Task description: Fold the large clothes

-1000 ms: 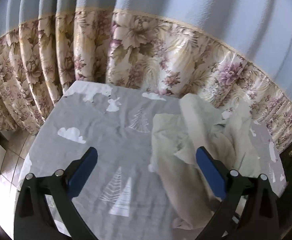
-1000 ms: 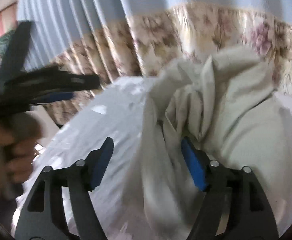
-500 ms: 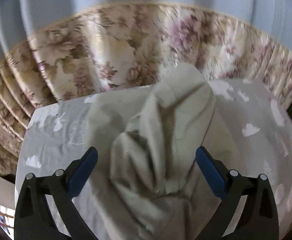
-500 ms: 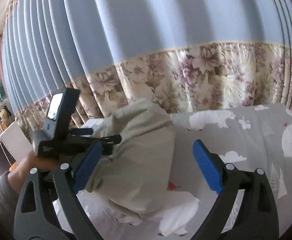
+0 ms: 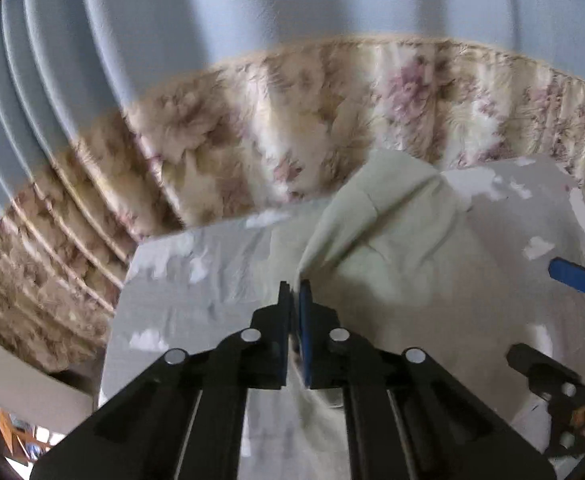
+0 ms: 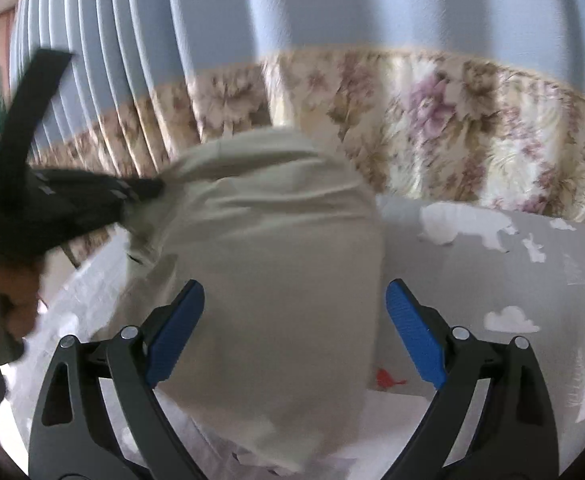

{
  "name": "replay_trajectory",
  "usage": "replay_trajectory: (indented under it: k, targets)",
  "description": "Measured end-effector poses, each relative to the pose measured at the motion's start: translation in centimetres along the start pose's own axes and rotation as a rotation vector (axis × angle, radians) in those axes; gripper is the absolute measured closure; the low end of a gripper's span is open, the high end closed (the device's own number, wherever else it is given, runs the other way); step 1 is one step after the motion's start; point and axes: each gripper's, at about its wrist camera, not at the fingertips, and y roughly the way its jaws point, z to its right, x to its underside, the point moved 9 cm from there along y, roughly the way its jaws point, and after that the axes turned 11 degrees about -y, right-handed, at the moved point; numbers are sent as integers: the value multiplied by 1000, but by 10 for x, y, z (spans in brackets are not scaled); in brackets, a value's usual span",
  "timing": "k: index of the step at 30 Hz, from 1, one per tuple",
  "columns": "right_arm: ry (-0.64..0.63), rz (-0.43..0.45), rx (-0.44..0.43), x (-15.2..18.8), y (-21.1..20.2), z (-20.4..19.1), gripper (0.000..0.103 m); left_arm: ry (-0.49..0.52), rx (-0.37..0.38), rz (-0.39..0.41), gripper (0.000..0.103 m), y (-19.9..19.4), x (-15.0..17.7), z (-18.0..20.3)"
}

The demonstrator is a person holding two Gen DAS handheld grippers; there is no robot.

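Note:
A large cream garment [image 5: 392, 264] lies bunched on a grey bed sheet [image 5: 196, 312] printed with white clouds and animals. My left gripper [image 5: 294, 292] is shut on a fold of the garment and lifts it; it also shows at the left of the right wrist view [image 6: 144, 190], pinching the cloth's edge. My right gripper [image 6: 294, 320] is open, its blue pads on either side of the raised cream garment [image 6: 276, 264] without touching it. One blue pad of it shows at the right edge of the left wrist view [image 5: 574, 276].
A curtain, blue above and floral below [image 5: 292, 128], hangs close behind the bed's far edge. The sheet [image 6: 512, 280] extends to the right of the garment. The bed's left edge drops to the floor [image 5: 20, 432].
My left gripper has gone from open to shut on a fold of the garment and pulled it up. My right gripper has stayed open and come closer to the cloth.

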Motion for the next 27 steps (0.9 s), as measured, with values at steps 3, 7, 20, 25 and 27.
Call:
replay_trajectory:
  k: [3, 7, 20, 25, 27]
  targets:
    - [-52, -118, 17, 28, 42, -13, 11, 8, -32, -50, 98, 24, 28, -10]
    - [-105, -136, 84, 46, 60, -25, 9, -17, -51, -29, 94, 32, 44, -16]
    - [-69, -43, 37, 26, 19, -18, 7, -117, -55, 13, 83, 49, 53, -32]
    - [2, 4, 61, 8, 4, 18, 5, -241, -5, 124, 17, 6, 34, -41]
    - [35, 4, 65, 4, 5, 31, 5, -260, 42, 156, 11, -11, 23, -35]
